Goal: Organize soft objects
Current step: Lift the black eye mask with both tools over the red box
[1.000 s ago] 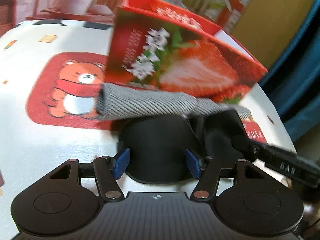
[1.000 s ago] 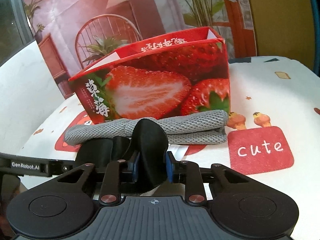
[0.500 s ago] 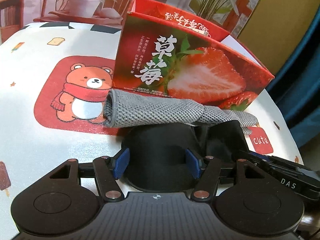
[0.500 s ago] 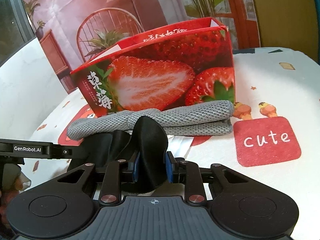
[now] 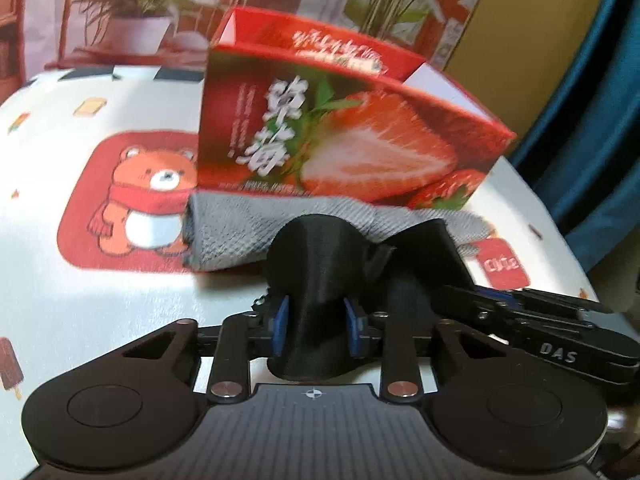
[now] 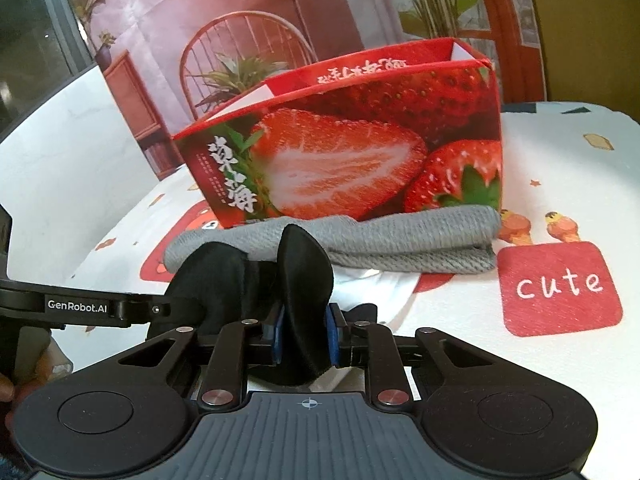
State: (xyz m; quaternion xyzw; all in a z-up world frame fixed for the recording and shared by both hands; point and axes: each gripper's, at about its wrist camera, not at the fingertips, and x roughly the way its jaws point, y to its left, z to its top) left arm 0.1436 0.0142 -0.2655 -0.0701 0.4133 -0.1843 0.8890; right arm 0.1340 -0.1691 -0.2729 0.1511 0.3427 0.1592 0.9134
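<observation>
Left gripper (image 5: 316,332) jaws closing on black cloth (image 5: 320,264); right gripper (image 6: 306,336) jaws closing on same cloth; gray towel (image 6: 400,240) against strawberry box (image 6: 360,152).

A staged domestic setting is indicated: a white tablecloth (image 6: 560,168) printed with cartoon bears and a "cute" patch is spread under a red strawberry-printed cardboard box (image 6: 344,152), behind which a printed backdrop (image 6: 280,8) of chairs and potted plants is hung.
</observation>
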